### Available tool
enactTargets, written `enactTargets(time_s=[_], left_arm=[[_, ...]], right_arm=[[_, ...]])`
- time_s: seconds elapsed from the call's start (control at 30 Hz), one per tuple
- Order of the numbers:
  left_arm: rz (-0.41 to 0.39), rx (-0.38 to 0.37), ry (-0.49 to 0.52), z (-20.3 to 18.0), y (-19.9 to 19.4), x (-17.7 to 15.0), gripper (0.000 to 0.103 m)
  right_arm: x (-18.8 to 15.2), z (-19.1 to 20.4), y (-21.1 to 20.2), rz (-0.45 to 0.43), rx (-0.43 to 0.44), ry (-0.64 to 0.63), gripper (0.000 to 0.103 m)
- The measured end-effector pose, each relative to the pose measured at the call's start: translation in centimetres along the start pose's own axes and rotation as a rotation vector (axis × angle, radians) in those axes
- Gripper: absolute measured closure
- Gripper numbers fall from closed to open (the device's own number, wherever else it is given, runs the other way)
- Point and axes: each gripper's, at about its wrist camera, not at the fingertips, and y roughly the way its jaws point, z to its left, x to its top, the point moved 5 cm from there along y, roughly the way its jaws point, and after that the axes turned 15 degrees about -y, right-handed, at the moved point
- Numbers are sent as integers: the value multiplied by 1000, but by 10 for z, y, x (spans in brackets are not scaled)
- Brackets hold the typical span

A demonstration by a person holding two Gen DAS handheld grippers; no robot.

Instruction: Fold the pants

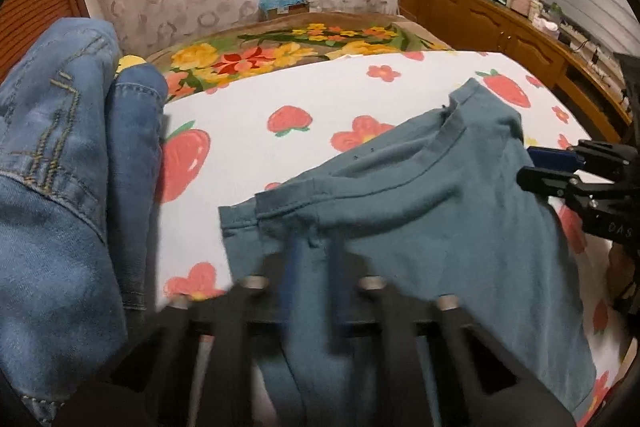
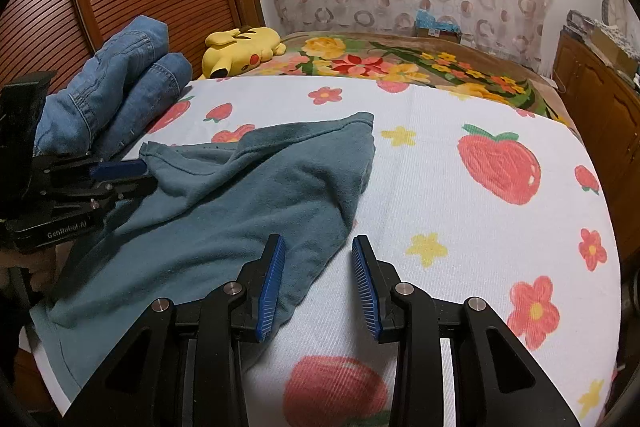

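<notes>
Teal-grey pants (image 2: 248, 195) lie rumpled on the strawberry-print sheet (image 2: 460, 227); they also show in the left wrist view (image 1: 440, 211). My left gripper (image 1: 314, 247) is shut on the pants' waistband edge, blurred in its own view; in the right wrist view it (image 2: 146, 173) pinches the cloth at the left. My right gripper (image 2: 318, 281) is open and empty, its left blue pad over the pants' lower right edge, not holding it. The right gripper (image 1: 532, 167) also shows at the right edge of the left wrist view.
Folded blue jeans (image 2: 120, 87) are stacked at the bed's left; they also fill the left of the left wrist view (image 1: 60, 167). A yellow plush toy (image 2: 240, 47) lies behind them. A floral blanket (image 2: 400, 63) covers the far bed. A wooden dresser (image 1: 500, 23) stands on the right.
</notes>
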Motion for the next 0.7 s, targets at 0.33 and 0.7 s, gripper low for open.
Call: enactTargets(time_s=[0.33,0.7], left_arm=[[-65,36,-56,33,-22,6,100],[-133,-84,10,3,-62,-14,45]], right_arm=[[0,0,0,4,-5,-9,67],[-2,11,-31,-42,3,-31,67]])
